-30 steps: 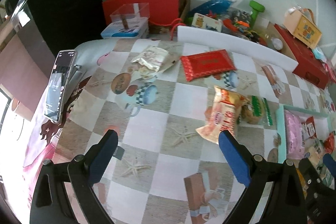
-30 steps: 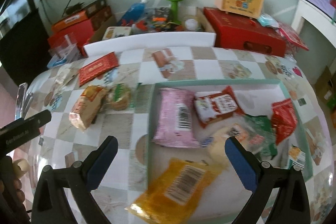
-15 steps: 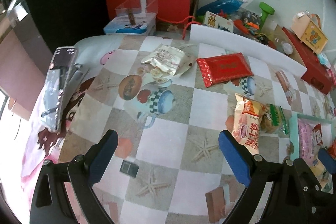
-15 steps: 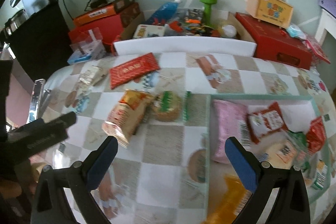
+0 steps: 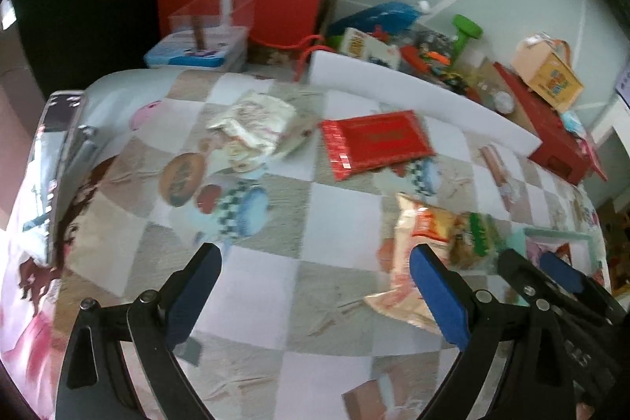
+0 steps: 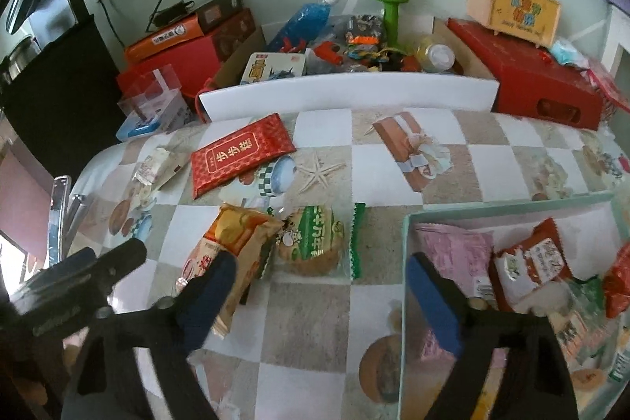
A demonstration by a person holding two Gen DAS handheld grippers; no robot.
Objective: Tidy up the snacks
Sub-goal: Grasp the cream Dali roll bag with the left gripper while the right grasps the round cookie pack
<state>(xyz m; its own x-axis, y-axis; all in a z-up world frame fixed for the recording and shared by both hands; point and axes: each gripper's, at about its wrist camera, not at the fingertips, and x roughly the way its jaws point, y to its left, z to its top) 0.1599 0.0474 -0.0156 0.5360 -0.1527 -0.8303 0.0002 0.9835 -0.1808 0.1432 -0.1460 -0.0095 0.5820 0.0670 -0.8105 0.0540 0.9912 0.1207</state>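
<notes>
Loose snacks lie on the checked tablecloth: an orange chip bag [image 6: 232, 247] [image 5: 417, 254], a green round cracker packet [image 6: 315, 243] [image 5: 476, 235], a flat red packet [image 6: 240, 154] [image 5: 374, 142] and a cream packet [image 5: 256, 123] [image 6: 157, 164]. The mint tray [image 6: 512, 201] [image 5: 559, 233] at the right holds several packets, among them a pink one [image 6: 453, 247]. My right gripper [image 6: 321, 302] hovers just short of the cracker packet with its jaws closing and nothing pressed between them; its left finger overlaps the chip bag. My left gripper [image 5: 315, 292] is open over bare cloth.
A white foam board [image 6: 346, 93] bounds the table's far side, with red boxes [image 6: 543, 81], a green dumbbell [image 6: 391, 14] and clutter behind it. A phone on a stand [image 5: 55, 160] is at the left edge. The two grippers are close side by side.
The right gripper swung left from over the tray to the loose snacks and its jaws narrowed. The left gripper shifted a little, and the chip bag now lies by its right finger.
</notes>
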